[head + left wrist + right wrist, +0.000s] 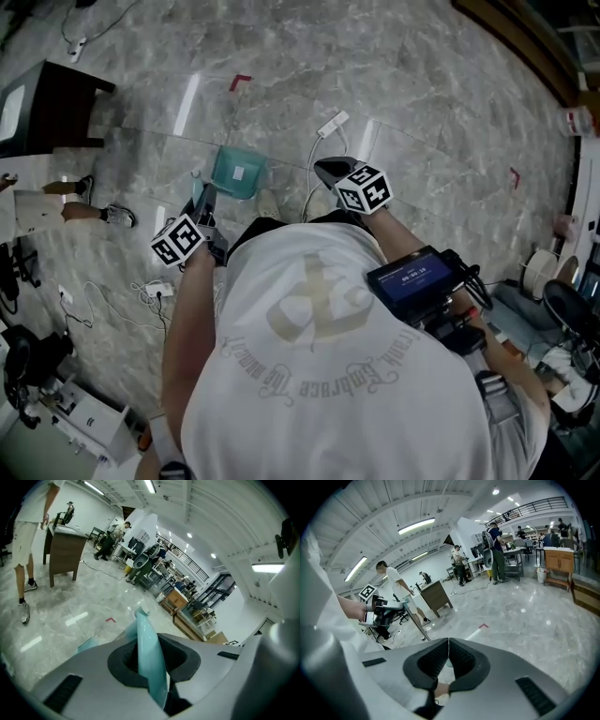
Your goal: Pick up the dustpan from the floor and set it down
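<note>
The teal dustpan [237, 172] is in front of the person, low at the marble floor; I cannot tell whether it touches. Its long teal handle [149, 653] runs up between the jaws of my left gripper [150, 660], which is shut on it. In the head view the left gripper [202, 202] is just left of and below the pan. My right gripper [333, 172] hovers to the right of the dustpan, apart from it. Its jaws [448, 656] meet with nothing between them. The right gripper view also shows the left gripper [377, 609] holding the handle.
A dark wooden desk [52, 108] stands at the far left, with a bystander's legs and shoes [94, 214] beside it. A white power strip with cable [333, 124] lies just beyond the right gripper. Loose cables [155, 291] lie at the left. Red tape marks [240, 82] dot the floor.
</note>
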`<state>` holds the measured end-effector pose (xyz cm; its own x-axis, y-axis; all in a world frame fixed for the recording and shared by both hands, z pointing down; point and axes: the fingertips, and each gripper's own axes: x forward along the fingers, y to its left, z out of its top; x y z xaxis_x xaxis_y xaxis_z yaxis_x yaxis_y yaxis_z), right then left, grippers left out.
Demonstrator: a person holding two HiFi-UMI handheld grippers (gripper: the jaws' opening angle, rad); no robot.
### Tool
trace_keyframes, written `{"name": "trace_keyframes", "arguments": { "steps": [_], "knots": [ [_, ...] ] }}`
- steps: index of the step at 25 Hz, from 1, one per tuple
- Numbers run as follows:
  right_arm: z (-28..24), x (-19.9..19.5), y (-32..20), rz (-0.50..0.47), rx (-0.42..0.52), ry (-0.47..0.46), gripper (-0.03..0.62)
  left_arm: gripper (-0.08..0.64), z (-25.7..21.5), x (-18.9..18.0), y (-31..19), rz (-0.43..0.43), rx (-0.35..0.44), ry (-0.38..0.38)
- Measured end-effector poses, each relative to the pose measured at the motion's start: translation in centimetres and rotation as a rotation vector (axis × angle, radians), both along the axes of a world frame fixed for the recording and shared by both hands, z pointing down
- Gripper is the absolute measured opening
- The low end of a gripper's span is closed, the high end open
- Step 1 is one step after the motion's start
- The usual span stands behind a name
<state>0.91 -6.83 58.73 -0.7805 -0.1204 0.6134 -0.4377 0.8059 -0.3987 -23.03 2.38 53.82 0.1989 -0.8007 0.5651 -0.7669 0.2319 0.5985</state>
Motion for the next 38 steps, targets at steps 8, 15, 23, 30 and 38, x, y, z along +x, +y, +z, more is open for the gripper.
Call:
{"name": "trace_keyframes", "arguments": {
  "steps": [8,15,23,30,38],
  "knots": [
    [-0.4,0.1,-0.8,0.034,0.002,0.020,0.018,0.057,3.0,-1.5,-0.7,0.038,-0.062,-0.017],
    [0.5,0.4,-1.3,0.079,-0.028,0.058,0.018,0.058,5.6,-2.1,-2.1,0.119,-0.120,-0.030],
    [1.4,-0.2,-2.2,0.149,-0.051,0.085,0.018,0.058,8.9,-2.3,-5.4,0.250,-0.177,-0.038],
    [1.2,-3.3,0.5,0.245,-0.060,0.115,0.018,0.058,10.5,-6.2,-5.5,0.338,-0.199,-0.030],
    [1.4,-0.5,-0.6,0.361,-0.085,0.128,0.018,0.058,11.8,-4.9,-9.7,0.322,-0.238,0.024]
  ]
}}
